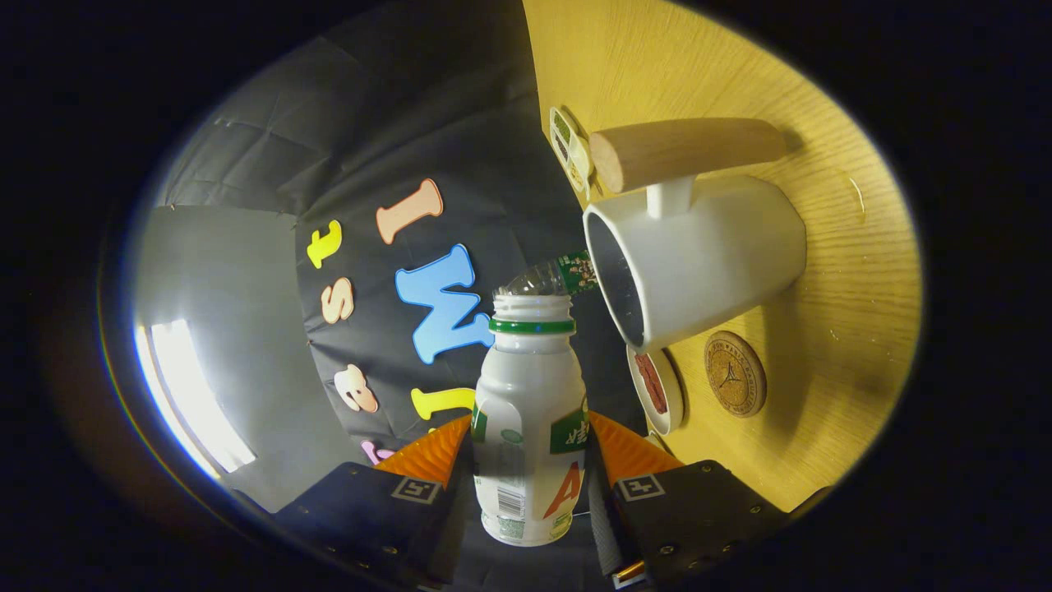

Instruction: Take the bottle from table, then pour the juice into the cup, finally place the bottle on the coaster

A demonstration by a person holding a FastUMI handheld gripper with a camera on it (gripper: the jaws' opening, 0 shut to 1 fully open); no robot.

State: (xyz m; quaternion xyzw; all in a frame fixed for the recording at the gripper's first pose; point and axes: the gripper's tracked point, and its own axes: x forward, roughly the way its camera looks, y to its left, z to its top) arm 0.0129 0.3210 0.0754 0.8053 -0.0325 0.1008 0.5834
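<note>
Bottle: white plastic bottle [530,427], green neck ring, uncapped, mouth just beside the white ceramic cup [699,259] rim.
Gripper: gripper [530,448] narrowly spread, both fingers pinching the bottle's body.
Coaster: round cork coaster [735,372] on wooden bench [838,329], near cup.

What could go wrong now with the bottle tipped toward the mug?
1. The open mouth of the white plastic bottle, clamped between the fingers, sits short of the rim of the white ceramic mug, so juice may spill onto the wooden table.
2. Swinging closer could knock the mug's wooden handle.
3. The round cork coaster sits beside the mug, leaving tight clearance for placing.
</note>
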